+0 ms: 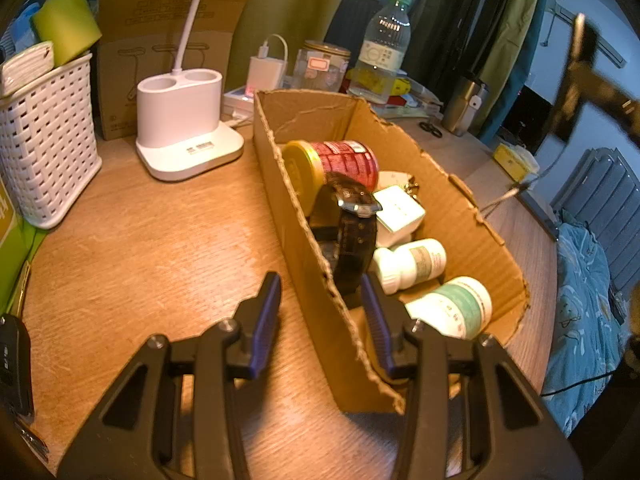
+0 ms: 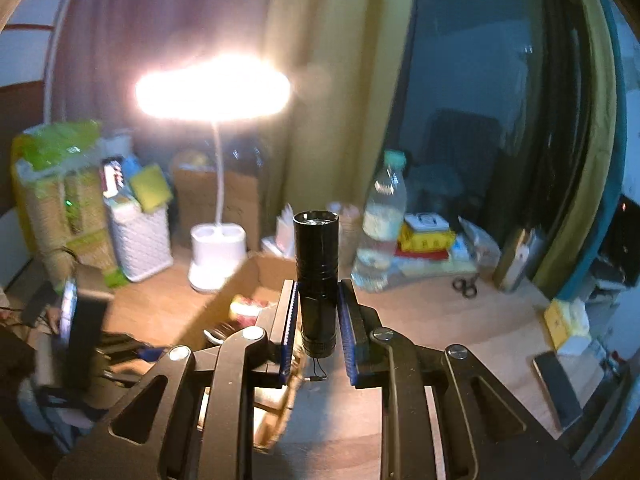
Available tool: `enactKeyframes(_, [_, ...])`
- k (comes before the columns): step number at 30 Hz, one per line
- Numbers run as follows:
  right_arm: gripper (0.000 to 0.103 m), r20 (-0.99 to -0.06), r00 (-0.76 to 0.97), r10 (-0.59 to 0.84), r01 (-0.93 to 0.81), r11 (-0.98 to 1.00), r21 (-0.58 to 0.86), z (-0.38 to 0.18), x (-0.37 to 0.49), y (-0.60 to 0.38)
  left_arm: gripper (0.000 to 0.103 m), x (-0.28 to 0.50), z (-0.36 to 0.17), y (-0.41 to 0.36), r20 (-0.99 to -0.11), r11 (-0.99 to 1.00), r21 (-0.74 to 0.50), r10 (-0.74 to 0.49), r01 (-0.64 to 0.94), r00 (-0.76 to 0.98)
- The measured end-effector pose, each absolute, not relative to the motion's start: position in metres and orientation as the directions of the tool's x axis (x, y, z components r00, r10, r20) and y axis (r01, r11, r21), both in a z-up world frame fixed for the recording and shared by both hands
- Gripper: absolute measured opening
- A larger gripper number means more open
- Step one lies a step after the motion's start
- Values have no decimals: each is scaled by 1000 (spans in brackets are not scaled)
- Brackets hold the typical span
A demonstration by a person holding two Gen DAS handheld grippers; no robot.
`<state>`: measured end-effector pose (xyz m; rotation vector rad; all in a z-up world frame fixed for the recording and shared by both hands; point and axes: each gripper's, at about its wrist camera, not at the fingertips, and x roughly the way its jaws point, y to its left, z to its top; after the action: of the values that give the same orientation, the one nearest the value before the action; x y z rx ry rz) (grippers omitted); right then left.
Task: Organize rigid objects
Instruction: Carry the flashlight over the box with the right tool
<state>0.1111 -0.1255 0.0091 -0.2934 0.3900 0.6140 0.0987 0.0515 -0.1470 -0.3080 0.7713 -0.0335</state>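
Observation:
An open cardboard box (image 1: 460,208) lies on the wooden desk (image 1: 160,248). Inside it are a red can with a gold lid (image 1: 344,160), a black watch (image 1: 354,220), a small white box (image 1: 400,212), a white pill bottle (image 1: 412,264) and a white-and-green jar (image 1: 456,308). My left gripper (image 1: 320,300) straddles the box's near left wall, one finger outside and one inside, jaws apart and not pressing on it. My right gripper (image 2: 318,286) is shut on a black flashlight (image 2: 316,240), held upright, lens up, above the desk. The box (image 2: 256,272) shows just beyond it.
A white lamp base (image 1: 188,136) and a white woven basket (image 1: 44,136) stand left of the box. Behind it are a water bottle (image 1: 384,48), a glass jar (image 1: 324,64), a steel tumbler (image 1: 466,106) and scissors (image 1: 430,128). The lit lamp head (image 2: 212,86) glares. A phone (image 2: 558,388) lies right.

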Motion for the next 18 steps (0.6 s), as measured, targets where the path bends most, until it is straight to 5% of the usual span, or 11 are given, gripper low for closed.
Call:
enactKeyframes(9, [22, -368, 713, 597, -676, 724, -137, 37, 78, -116, 43, 99, -147, 51, -681, 955, -286, -142, -82, 719])
enactKeyframes(18, [22, -395, 665, 634, -721, 683, -117, 28, 80, -98, 43, 99, -147, 51, -681, 955, -286, -142, -82, 719])
